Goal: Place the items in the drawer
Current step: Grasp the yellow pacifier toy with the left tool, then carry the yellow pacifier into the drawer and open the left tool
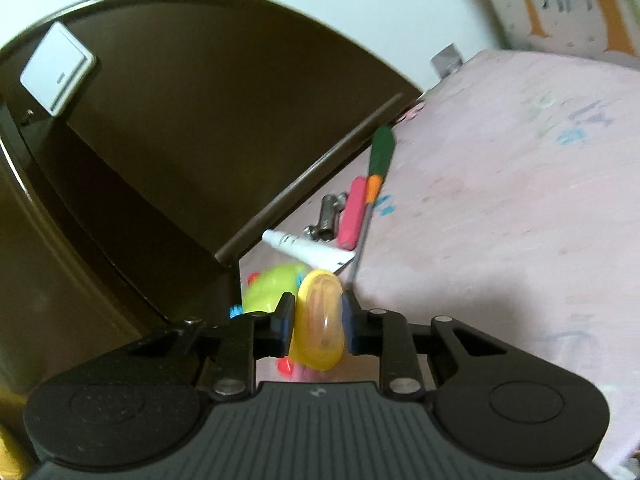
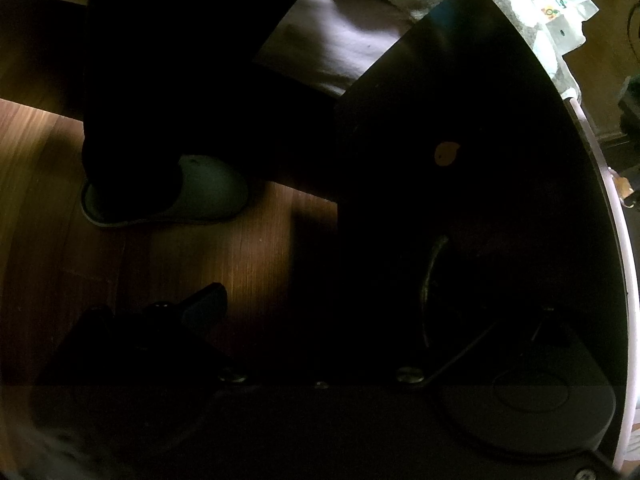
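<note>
Left gripper (image 1: pixel 318 320): clenched on a yellow, translucent, rounded plastic item (image 1: pixel 318 322), held off the bed just beside the near corner of the open drawer (image 1: pixel 160 132). The item is in the air, not in the drawer.

Drawer: dark brown, pulled out, interior in shadow. The one thing I can see in it is a white flat box (image 1: pixel 56 68) at the far left corner. Whether anything else lies on the drawer floor I cannot tell; the dark bottom swallows detail.

On the pink bed sheet (image 1: pixel 500 200), close along the drawer's side rail: a green-handled screwdriver (image 1: pixel 378 168), a pink bar (image 1: pixel 354 212) beside it, a metal fitting (image 1: pixel 326 220), a white tube (image 1: pixel 308 248), and a lime-green toy (image 1: pixel 272 284), blurred and partly behind my left finger. A red spot shows below the held item; I cannot identify it.

Judgement: task partly along at most. One item in transit, several lying outside the drawer.

Right gripper (image 2: pixel 320 312): view very dark. One finger (image 2: pixel 204 306) is faintly visible over wooden floor (image 2: pixel 60 260); the other is lost against a black panel (image 2: pixel 480 200). I cannot tell whether it is open or closed, or holding anything. A slipper (image 2: pixel 192 192) and a dark trouser leg stand nearby.
</note>
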